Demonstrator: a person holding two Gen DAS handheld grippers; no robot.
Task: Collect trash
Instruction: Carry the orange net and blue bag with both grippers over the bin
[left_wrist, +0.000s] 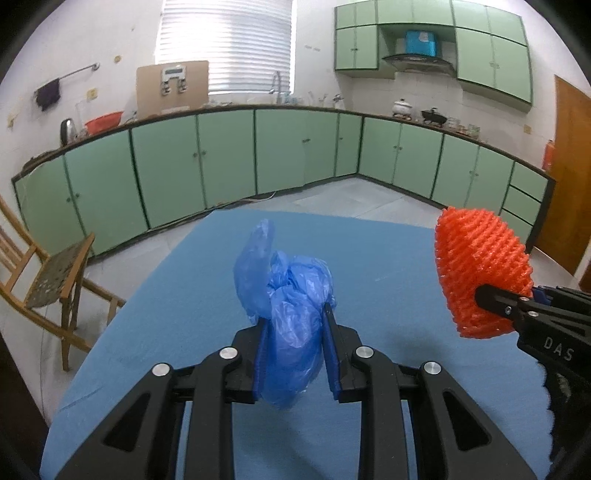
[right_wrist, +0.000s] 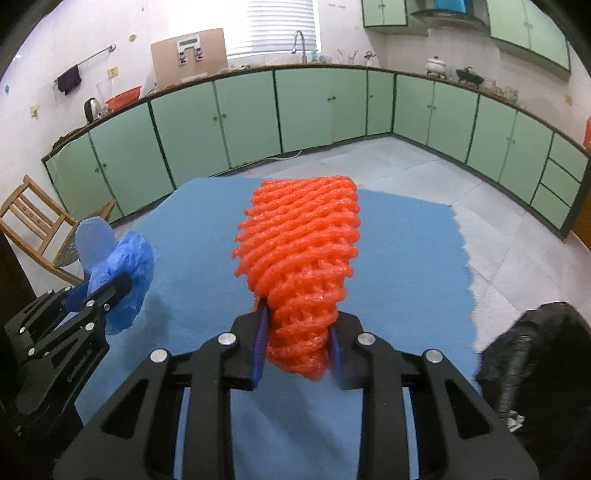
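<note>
Both pairs of jaws stand narrow and are clamped on trash. The left gripper (left_wrist: 295, 325) pinches a crumpled blue plastic bag (left_wrist: 288, 295) between its blue pads; the bag bulges out above the fingertips toward 12 o'clock and hangs down a little below them, clear of the blue table cloth (left_wrist: 184, 288). The right gripper (right_wrist: 297, 325) squeezes the lower end of an orange foam net sleeve (right_wrist: 299, 240), whose wider upper part fans out toward 12 o'clock beyond the fingertips.

Both grippers point forward and down over the table. In the left wrist view the right gripper (left_wrist: 484, 295) enters from 3 o'clock with the orange sleeve (left_wrist: 480, 273) held up off the cloth. In the right wrist view the left gripper (right_wrist: 110, 291) sits at 9 o'clock with the blue bag (right_wrist: 122, 266) raised beside it.

A black bag-like container (right_wrist: 535, 362) lies at 4 o'clock in the right wrist view, off the table's edge; what it holds cannot be made out. Beyond the table run green cabinets (left_wrist: 221, 158) along the wall, and a wooden chair (left_wrist: 48, 280) stands at 9 o'clock.
</note>
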